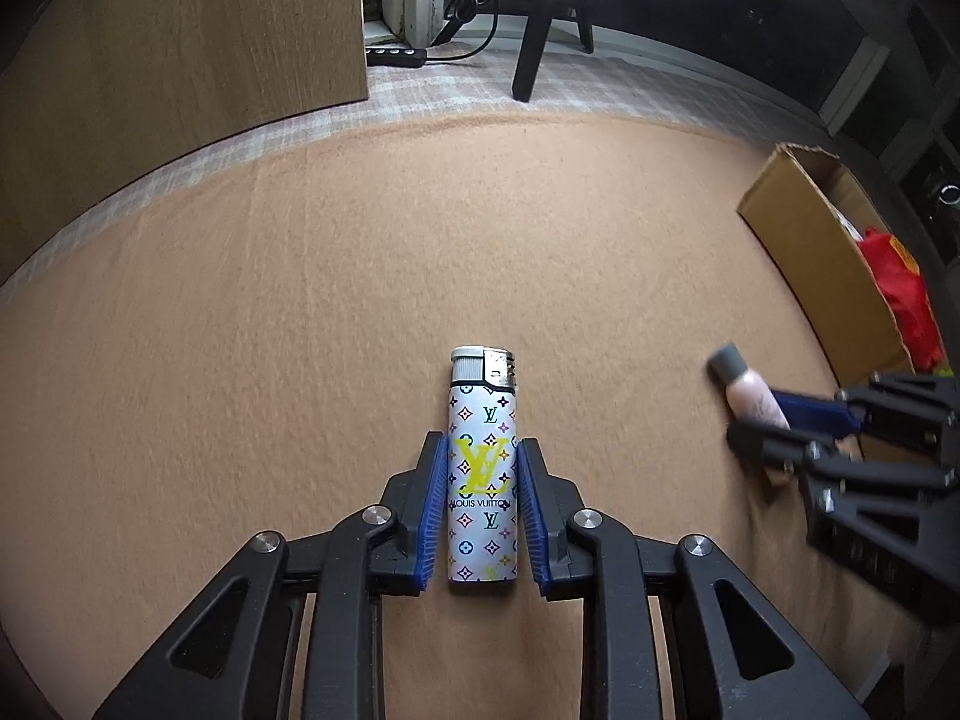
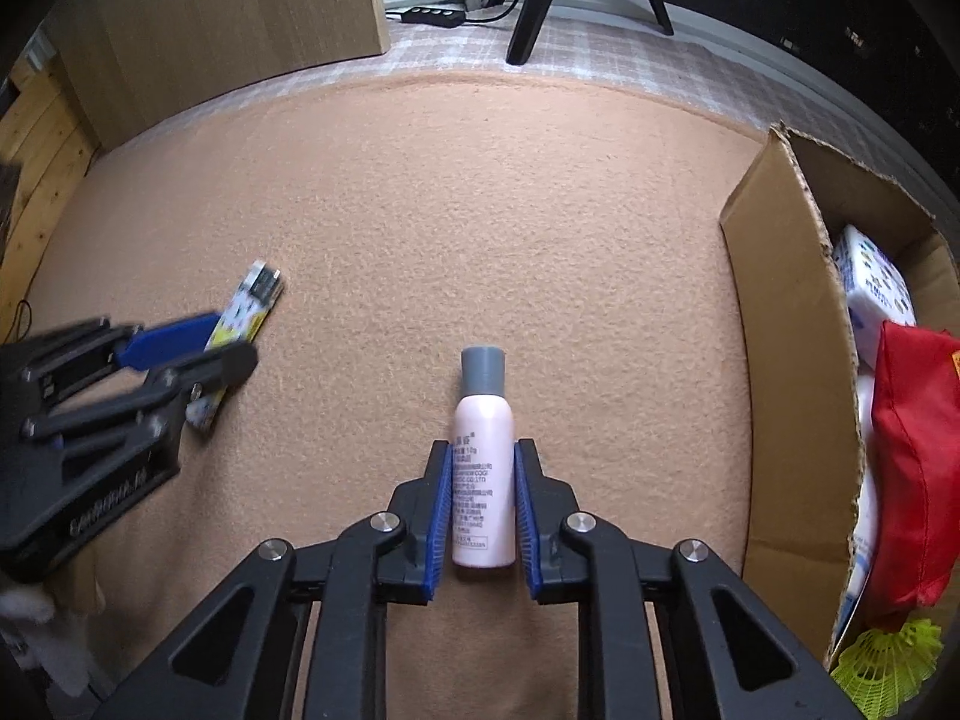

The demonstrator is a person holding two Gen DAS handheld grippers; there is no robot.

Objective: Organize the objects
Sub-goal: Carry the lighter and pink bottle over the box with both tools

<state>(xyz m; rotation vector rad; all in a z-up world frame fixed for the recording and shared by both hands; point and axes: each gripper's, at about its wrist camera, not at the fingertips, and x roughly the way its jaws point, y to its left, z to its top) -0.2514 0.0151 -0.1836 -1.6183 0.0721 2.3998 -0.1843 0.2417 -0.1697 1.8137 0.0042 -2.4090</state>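
- Both tools come first: my left tool has its blue pads closed against the sides of the lighter, and my right tool is pinching the pink spray bottle the same way.
- Under everything lies the tan blanket, which covers the surface I am working on; I cannot tell what is beneath it.
- At the right edge of the blanket stands the cardboard box, open, its torn rim facing me. I see a red pouch, white packs and a yellow-green shuttlecock already inside.
- Next in size, the bottle, grey cap pointing away from me, near the box wall. I cannot tell whether it is lifted or touching the blanket.
- Smallest, the lighter, metal head pointing forward, well apart from the box.
- I judge both pick-ups are made and the carry to the box is in hand.
- My next move calls for raising the right tool over the box wall first, then releasing; the left has farther to travel and must stay clear of the right.
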